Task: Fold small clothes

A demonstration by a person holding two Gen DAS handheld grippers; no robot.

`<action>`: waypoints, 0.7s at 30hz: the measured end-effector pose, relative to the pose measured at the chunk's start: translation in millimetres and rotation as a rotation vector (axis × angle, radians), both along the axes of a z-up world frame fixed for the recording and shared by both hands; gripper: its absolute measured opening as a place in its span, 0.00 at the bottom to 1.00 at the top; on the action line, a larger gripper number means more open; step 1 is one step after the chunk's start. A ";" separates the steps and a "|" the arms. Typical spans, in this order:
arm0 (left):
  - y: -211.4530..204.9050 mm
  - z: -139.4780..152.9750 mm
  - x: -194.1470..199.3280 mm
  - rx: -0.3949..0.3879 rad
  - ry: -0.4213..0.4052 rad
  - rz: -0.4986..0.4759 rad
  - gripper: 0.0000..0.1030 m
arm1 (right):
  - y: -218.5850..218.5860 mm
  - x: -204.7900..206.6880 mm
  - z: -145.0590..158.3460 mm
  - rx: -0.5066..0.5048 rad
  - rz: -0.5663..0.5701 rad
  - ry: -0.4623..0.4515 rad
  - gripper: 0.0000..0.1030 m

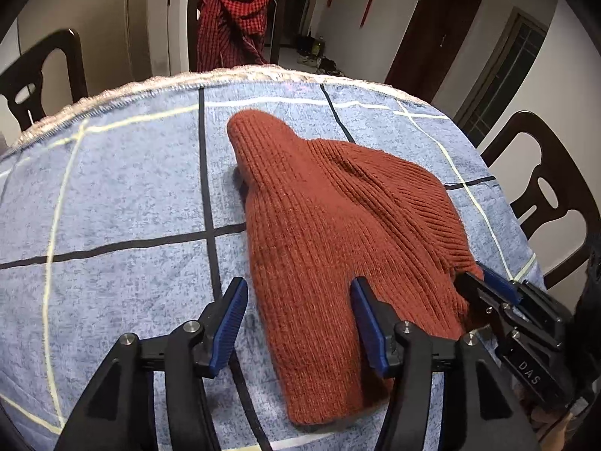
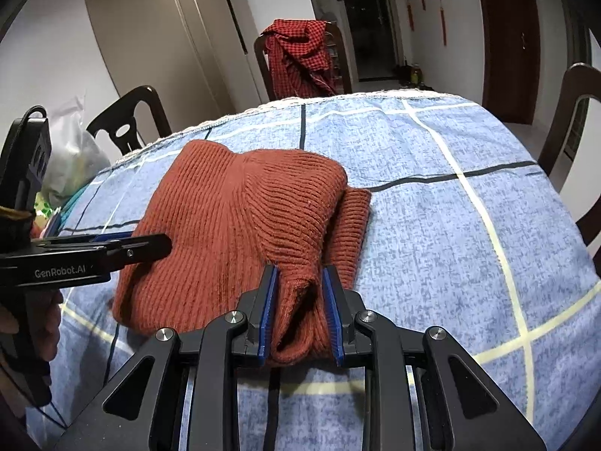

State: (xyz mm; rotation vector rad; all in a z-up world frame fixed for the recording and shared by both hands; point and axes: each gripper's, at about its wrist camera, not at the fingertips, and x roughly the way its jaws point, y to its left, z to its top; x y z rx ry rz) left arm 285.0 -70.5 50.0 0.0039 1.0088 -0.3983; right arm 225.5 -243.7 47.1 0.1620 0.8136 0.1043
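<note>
We had the sweater (image 1: 330, 233) mid-fold on the bench (image 2: 469, 225) — right tongs (image 2: 300, 312) pinched its edge, left tongs (image 1: 298, 323) gaped, holding nothing; next, carry fold across w/ care.

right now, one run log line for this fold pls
step: folding sweater | left gripper: open over hem | right gripper: sweater fold between its pads | surface: blue tablecloth

left wrist: close, angled down | right wrist: same — shared: sweater (image 1: 330, 218)
</note>
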 end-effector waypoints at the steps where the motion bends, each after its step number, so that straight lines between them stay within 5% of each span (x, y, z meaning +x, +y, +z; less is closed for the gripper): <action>1: -1.3 1.8 -2.6 0.014 -0.016 0.002 0.59 | 1.4 -0.9 3.4 -0.018 -0.005 -0.010 0.24; 6: -5.4 11.7 -20.7 0.078 -0.105 0.017 0.61 | 10.1 -7.6 24.5 -0.086 -0.005 -0.108 0.25; 9: -5.6 15.1 -32.2 0.107 -0.154 0.019 0.61 | 17.1 -3.3 29.3 -0.088 0.044 -0.133 0.36; 17: -4.2 8.7 -44.2 0.138 -0.196 0.003 0.61 | 18.7 14.7 0.0 -0.131 0.070 -0.038 0.36; 21: -6.6 4.8 -49.0 0.165 -0.226 -0.014 0.61 | 0.4 9.9 -8.8 -0.059 0.057 -0.024 0.42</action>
